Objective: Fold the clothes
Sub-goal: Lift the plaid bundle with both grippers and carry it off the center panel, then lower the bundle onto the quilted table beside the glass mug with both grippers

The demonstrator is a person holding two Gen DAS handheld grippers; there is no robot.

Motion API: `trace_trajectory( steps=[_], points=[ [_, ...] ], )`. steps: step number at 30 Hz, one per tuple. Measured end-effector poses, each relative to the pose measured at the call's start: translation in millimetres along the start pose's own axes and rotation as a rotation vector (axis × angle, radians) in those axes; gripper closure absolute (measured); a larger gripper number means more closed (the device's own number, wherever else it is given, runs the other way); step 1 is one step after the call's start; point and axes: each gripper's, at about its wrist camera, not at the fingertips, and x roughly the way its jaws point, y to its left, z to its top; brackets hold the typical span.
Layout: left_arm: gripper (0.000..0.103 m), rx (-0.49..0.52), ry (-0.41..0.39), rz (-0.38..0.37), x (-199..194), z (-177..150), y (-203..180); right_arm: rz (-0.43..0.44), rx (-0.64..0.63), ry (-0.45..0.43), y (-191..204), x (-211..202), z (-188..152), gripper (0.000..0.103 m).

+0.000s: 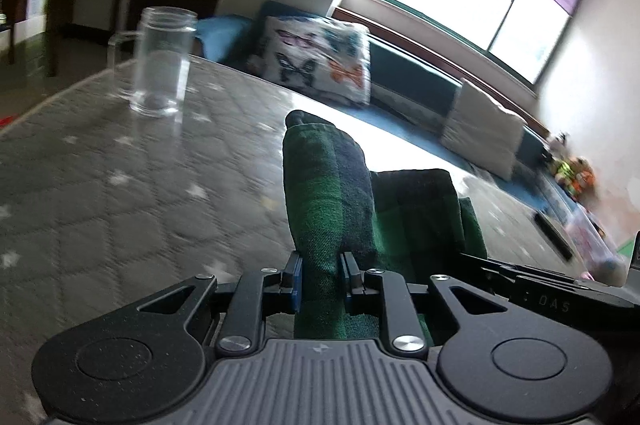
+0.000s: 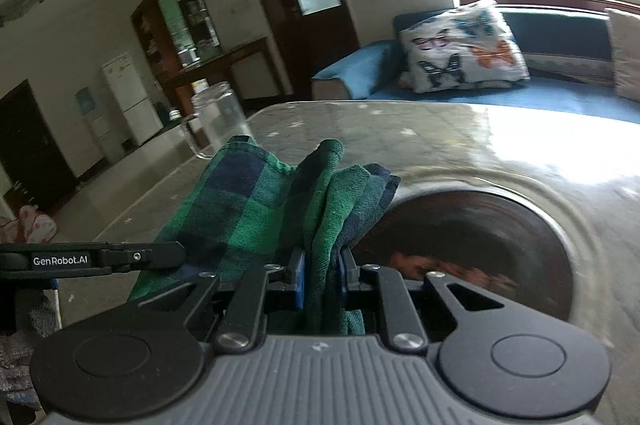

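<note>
A green and dark blue checked cloth [image 1: 328, 193] is bunched upright between the fingers of my left gripper [image 1: 320, 277], which is shut on it above the table. More of its folds spread to the right behind the pinched part. In the right wrist view the same checked cloth [image 2: 256, 205] stands in gathered layers, and my right gripper [image 2: 320, 277] is shut on a bunch of them. The other gripper's black finger [image 2: 120, 257] reaches in from the left, close beside the cloth.
A clear glass mug [image 1: 160, 61] stands at the far left of the grey quilted-pattern table [image 1: 100, 185]. A round dark recess [image 2: 480, 245] lies in the tabletop at right. Behind is a blue sofa [image 2: 560, 93] with a butterfly cushion [image 2: 460, 45].
</note>
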Motion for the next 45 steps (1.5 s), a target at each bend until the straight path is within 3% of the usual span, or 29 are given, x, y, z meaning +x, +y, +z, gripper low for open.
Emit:
trace_trajectory(
  steps=[16,24,29,35,41,45],
  points=[
    [0.082,-0.120,-0.042,0.161,6.4,32.3,91.3,0.139,-0.054,0.079,53.4,117.0,39.4,0.088],
    [0.082,-0.129,0.005,0.212,30.2,29.3,114.8,0.134,-0.056,0.142,55.4,163.1,37.7,0.084],
    [0.076,-0.136,0.015,0.210,33.3,23.9,121.9,0.102,-0.064,0.148,53.1,171.7,36.7,0.076],
    [0.076,-0.114,-0.026,0.223,26.4,35.0,120.7,0.062,-0.123,0.046,63.4,164.5,54.8,0.074],
    [0.077,-0.075,-0.044,0.197,35.2,50.9,117.0,0.147,-0.180,0.076,81.5,173.4,62.2,0.082],
    [0.077,-0.055,-0.024,0.186,50.9,54.7,117.6,0.129,-0.187,0.121,81.3,191.7,58.3,0.083]
  ],
)
